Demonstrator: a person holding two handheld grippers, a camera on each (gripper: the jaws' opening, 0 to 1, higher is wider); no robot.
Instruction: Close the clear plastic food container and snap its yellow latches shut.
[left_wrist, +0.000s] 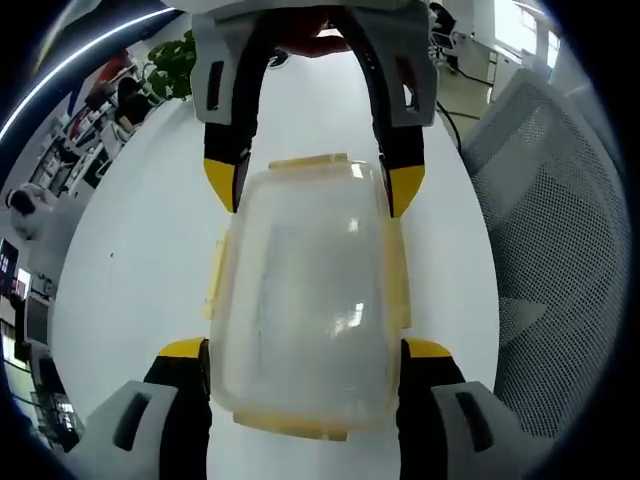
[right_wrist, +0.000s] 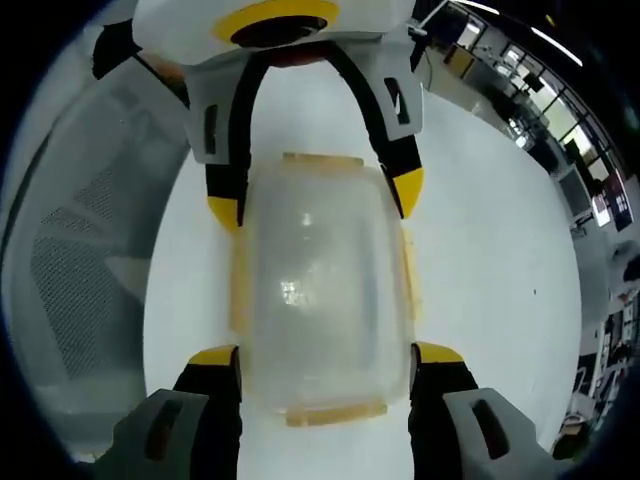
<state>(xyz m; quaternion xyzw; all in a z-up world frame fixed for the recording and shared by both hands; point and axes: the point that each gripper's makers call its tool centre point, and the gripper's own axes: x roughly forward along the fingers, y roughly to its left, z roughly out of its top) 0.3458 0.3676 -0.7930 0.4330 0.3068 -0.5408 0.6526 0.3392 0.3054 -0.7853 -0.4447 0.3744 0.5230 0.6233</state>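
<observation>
Item: clear container (left_wrist: 305, 300), lid on, yellow latches (left_wrist: 307, 162), on my white table (left_wrist: 130, 270). My left gripper (left_wrist: 305, 350) and right gripper (right_wrist: 325, 355) straddle opposite ends, jaws spread wide against its sides.

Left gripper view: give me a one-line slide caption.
Two grippers, left and right, straddle opposite ends of a lidded clear container with yellow latches on a white table.

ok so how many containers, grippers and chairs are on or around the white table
clear plastic food container: 1
grippers: 2, left gripper and right gripper, fingers at opposite ends of the container
grey mesh chair: 1
white table: 1
total: 5
</observation>
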